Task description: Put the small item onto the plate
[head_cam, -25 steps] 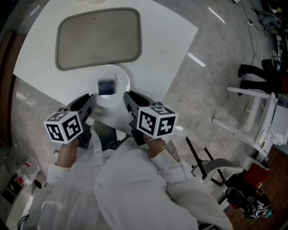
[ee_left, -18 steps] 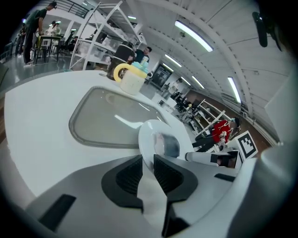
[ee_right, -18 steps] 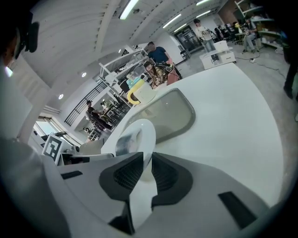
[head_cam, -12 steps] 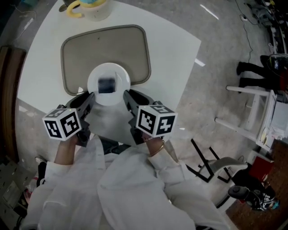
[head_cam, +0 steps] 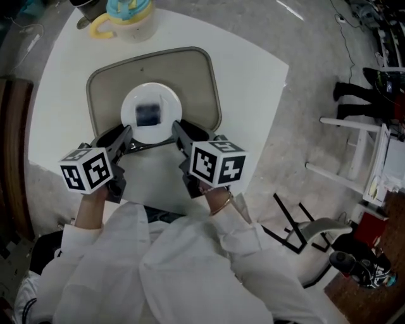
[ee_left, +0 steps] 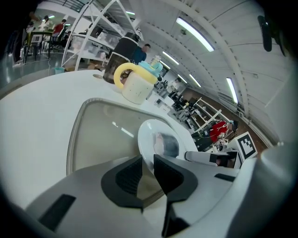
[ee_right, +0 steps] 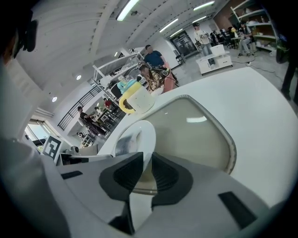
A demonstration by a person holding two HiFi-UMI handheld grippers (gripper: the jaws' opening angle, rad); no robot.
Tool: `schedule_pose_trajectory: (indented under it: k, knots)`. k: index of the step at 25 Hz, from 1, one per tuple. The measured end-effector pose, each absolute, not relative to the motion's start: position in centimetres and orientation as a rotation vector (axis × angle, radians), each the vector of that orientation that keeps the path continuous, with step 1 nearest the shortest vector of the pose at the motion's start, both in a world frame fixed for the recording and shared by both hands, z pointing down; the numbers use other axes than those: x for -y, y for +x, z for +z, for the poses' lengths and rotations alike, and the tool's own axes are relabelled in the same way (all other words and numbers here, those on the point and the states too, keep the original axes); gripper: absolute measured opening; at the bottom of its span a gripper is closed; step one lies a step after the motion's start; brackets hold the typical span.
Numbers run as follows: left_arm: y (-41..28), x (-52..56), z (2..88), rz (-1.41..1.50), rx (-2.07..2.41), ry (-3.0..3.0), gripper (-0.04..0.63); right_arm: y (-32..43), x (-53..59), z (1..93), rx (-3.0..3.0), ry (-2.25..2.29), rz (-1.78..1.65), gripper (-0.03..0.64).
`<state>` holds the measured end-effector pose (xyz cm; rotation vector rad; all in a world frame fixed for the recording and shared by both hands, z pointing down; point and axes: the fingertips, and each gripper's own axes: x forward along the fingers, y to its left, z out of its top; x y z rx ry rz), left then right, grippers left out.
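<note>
A white plate (head_cam: 130, 117) carries a small dark item (head_cam: 149, 115) at its middle and sits over the near part of a grey tray (head_cam: 202, 82). My left gripper (head_cam: 126, 135) is shut on the plate's near-left rim, and my right gripper (head_cam: 178, 130) is shut on its near-right rim. In the left gripper view the plate (ee_left: 148, 132) runs edge-on between the jaws of the left gripper (ee_left: 147, 162), with the item (ee_left: 168, 145) on it. In the right gripper view the plate's rim (ee_right: 145, 135) goes in between the jaws of the right gripper (ee_right: 148, 160). Whether the plate touches the tray I cannot tell.
The tray lies on a white table (head_cam: 253, 76). A cream mug with a yellow handle (head_cam: 130, 16) stands beyond the tray, with a dark container (ee_left: 122, 53) behind it. Chairs and a white rack (head_cam: 361, 158) stand on the floor to the right.
Both grippers have carried the plate with the item away from the person, from the table's near edge to over the tray. The mug has come into view at the top.
</note>
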<state>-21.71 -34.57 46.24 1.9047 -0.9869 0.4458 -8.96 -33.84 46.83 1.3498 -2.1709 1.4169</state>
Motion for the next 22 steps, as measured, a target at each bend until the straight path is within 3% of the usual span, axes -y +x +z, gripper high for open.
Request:
schedule_pose_trajectory:
  k: [22]
  knots:
    - [-20.7,37.4,48.4,0.568,0.993,1.880,0.077,-8.3,36.5,49.2,2.065,1.342,1.380,0.066]
